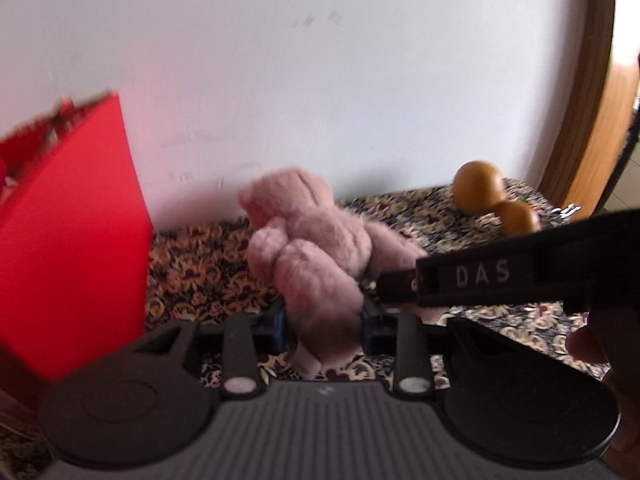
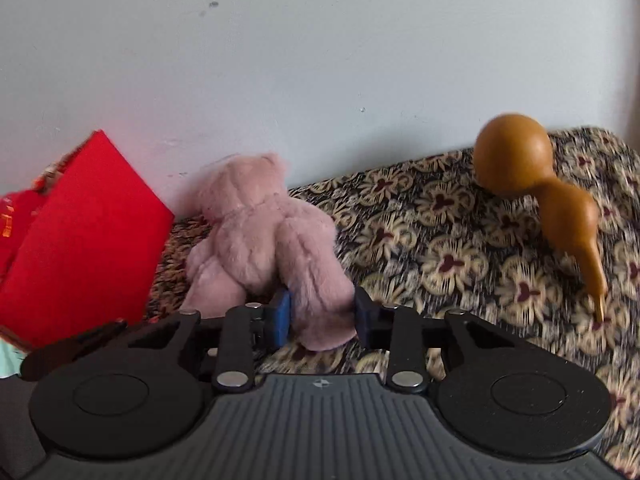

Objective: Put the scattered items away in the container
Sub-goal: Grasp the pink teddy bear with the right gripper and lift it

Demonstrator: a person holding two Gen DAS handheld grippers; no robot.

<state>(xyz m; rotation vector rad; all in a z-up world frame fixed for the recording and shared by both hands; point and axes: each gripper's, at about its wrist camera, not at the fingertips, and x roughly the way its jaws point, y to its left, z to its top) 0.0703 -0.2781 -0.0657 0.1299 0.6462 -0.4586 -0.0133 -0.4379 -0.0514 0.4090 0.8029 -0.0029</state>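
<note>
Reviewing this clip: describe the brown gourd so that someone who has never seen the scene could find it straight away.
Start at the pale wall and drop to the floral-patterned cloth below it. The brown gourd lies at the cloth's right end, well apart from the pink plush bear and the red box on the left. It alone is smooth, hard and glossy: two bulbs tapering to a thin stem.

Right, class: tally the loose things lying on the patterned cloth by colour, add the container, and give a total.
Pink: 1, the plush bear
Brown: 1, the gourd
Red: 1, the container
Total: 3
</note>
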